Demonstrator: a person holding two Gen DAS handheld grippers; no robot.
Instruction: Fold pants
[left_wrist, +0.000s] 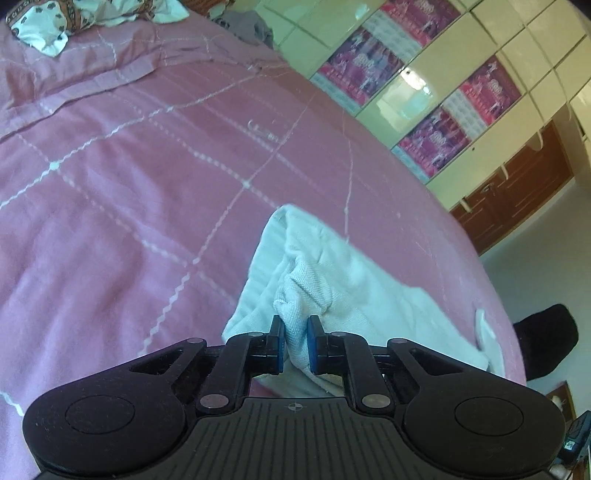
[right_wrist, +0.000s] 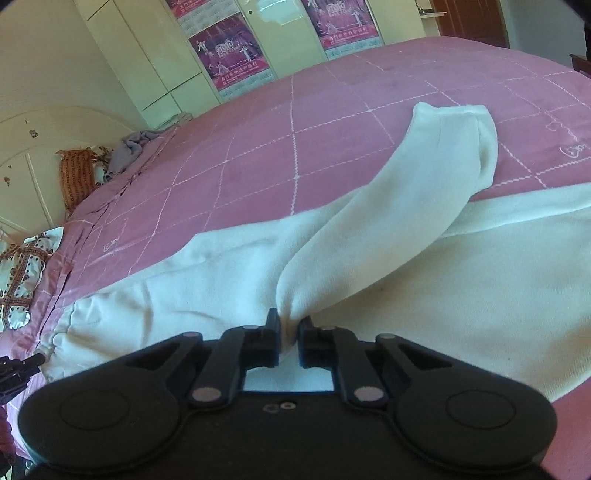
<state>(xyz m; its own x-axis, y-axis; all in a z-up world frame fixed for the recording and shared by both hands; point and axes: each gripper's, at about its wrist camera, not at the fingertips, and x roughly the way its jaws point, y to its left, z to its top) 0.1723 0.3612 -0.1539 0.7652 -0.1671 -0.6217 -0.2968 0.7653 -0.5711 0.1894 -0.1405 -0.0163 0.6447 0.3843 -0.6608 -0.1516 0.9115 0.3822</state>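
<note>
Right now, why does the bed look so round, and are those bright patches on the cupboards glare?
Left wrist view: the fisheye lens bows the pink bedspread into a dome; window light glares off the glossy cupboard doors. Right wrist view: the same bulge, a reflection on the cupboard, and the white pants appear slightly soft near the lens.

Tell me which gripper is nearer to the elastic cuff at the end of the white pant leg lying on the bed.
Left. The left gripper grips the white pants close behind that cuff. The right gripper pinches a fold farther along the leg.
</note>
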